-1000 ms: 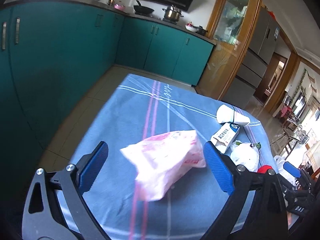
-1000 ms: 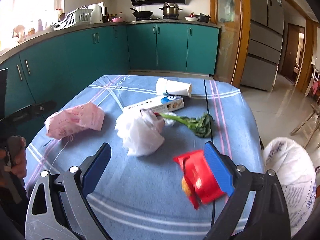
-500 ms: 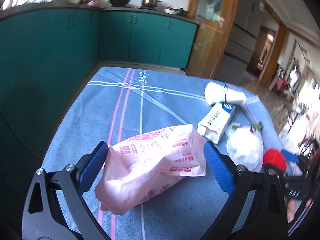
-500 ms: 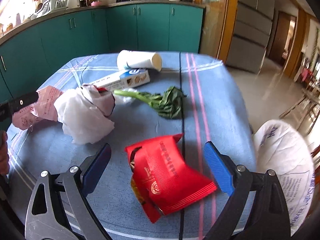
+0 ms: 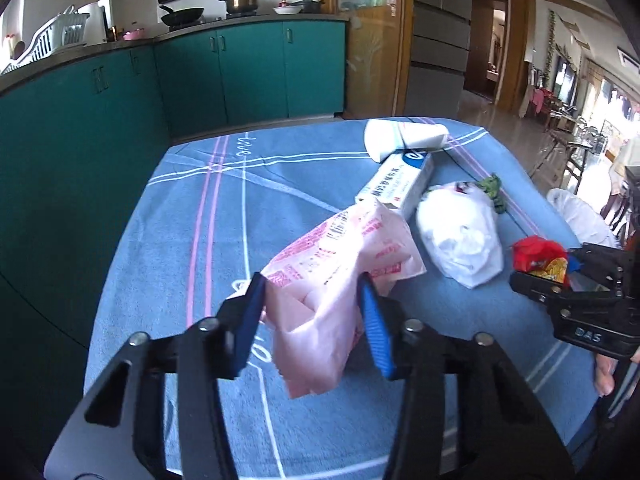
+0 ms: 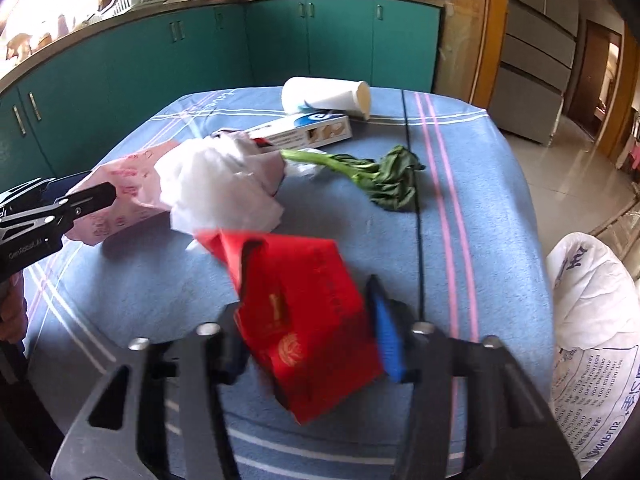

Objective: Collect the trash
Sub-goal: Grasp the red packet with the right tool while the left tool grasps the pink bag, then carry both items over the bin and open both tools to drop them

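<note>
Both tongs are closed on trash. Left gripper (image 5: pixel 312 312) pinches the pink wrapper (image 5: pixel 340 264) at its crumpled near end, blue pads pressed into both sides; the far end of the wrapper reaches toward the carton (image 5: pixel 400 184), and whether it is clear of the cloth cannot be told. Right gripper (image 6: pixel 308 328) clamps the red packet (image 6: pixel 304 312), which stands tilted between the pads; its image is blurred. Uncollected on the blue tablecloth (image 6: pixel 480 184): white plastic bag (image 6: pixel 220 188), carton, paper cup (image 6: pixel 324 94) on its side just behind the carton, and a leafy green stalk (image 6: pixel 376 176). A white sack (image 6: pixel 592 336) sits off the table's right edge, near the right gripper, and is judged to be the collection point. Step in hand: pick-up of the first two items, with both grasps appearing secure. Next move calls for carrying each item over the sack's mouth and parting the pads only once above it; the left item has the whole table to cross, over the remaining litter.
</note>
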`<state>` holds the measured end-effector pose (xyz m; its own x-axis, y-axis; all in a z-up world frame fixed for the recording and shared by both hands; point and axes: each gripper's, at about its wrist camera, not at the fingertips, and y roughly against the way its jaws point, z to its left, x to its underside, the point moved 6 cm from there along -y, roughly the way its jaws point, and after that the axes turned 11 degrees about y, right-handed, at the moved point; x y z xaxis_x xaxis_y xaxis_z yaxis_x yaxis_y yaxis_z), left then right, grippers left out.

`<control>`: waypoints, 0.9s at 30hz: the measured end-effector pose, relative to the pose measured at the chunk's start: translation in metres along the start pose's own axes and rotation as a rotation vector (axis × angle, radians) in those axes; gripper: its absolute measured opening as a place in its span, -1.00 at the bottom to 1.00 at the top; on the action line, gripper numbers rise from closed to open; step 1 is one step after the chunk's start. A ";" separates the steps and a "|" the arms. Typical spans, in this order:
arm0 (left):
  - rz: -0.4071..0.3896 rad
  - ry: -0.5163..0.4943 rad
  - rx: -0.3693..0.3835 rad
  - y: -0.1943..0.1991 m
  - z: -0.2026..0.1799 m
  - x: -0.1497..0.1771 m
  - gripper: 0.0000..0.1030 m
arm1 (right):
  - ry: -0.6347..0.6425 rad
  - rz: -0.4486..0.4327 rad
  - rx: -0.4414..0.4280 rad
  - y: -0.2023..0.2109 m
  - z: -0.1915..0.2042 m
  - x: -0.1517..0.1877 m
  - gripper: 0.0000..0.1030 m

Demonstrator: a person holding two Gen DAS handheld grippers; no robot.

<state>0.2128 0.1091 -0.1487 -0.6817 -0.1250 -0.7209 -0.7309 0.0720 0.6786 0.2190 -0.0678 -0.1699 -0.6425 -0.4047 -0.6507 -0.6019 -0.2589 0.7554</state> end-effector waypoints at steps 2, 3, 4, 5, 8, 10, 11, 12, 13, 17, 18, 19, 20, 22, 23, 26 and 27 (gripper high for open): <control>-0.004 0.005 0.012 0.005 -0.001 0.002 -0.19 | 0.009 -0.008 0.006 0.004 0.002 0.000 -0.17; -0.011 0.005 0.016 0.009 -0.002 0.003 -0.24 | 0.012 -0.013 0.004 0.006 0.004 0.000 -0.20; -0.017 0.004 0.020 0.013 -0.002 0.004 -0.27 | 0.014 -0.018 0.001 0.008 0.005 0.001 -0.21; -0.022 0.006 0.023 0.018 -0.003 0.005 -0.28 | 0.017 -0.024 0.000 0.011 0.006 0.001 -0.22; -0.041 0.015 0.023 0.032 -0.003 0.006 -0.32 | 0.025 -0.048 0.007 0.022 0.008 0.002 -0.22; -0.066 0.016 0.019 0.044 -0.005 0.006 -0.33 | 0.019 -0.062 0.007 0.030 0.007 0.003 -0.22; -0.080 0.015 0.019 0.051 -0.007 0.006 -0.33 | 0.013 -0.069 0.006 0.034 0.006 0.004 -0.22; -0.096 0.015 0.023 0.058 -0.010 0.006 -0.34 | 0.010 -0.073 0.006 0.036 0.005 0.004 -0.22; -0.106 0.016 0.026 0.063 -0.011 0.005 -0.34 | 0.004 -0.079 0.006 0.040 0.004 0.005 -0.22; -0.150 0.006 0.030 0.086 -0.020 0.002 -0.34 | -0.004 -0.102 0.007 0.053 0.002 0.006 -0.22; -0.163 0.004 0.034 0.092 -0.023 0.000 -0.34 | -0.004 -0.109 0.008 0.056 0.002 0.006 -0.22; -0.172 0.002 0.038 0.096 -0.025 -0.001 -0.34 | -0.004 -0.117 0.010 0.060 0.001 0.006 -0.22; -0.182 -0.002 0.042 0.101 -0.027 -0.002 -0.34 | -0.004 -0.125 0.011 0.063 0.001 0.004 -0.22; -0.202 -0.012 0.053 0.109 -0.034 -0.004 -0.34 | -0.006 -0.142 0.018 0.069 -0.001 0.003 -0.22; -0.210 -0.018 0.060 0.112 -0.038 -0.005 -0.34 | -0.007 -0.150 0.022 0.072 -0.002 0.003 -0.22; -0.222 -0.033 0.088 0.118 -0.052 -0.006 -0.34 | -0.015 -0.178 0.036 0.085 -0.010 0.006 -0.22; -0.223 -0.037 0.102 0.120 -0.058 -0.007 -0.34 | -0.022 -0.185 0.042 0.089 -0.014 0.008 -0.22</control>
<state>0.1319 0.0614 -0.0546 -0.5028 -0.1132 -0.8570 -0.8615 0.1464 0.4861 0.1669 -0.1063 -0.1064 -0.5287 -0.3343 -0.7802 -0.7300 -0.2899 0.6189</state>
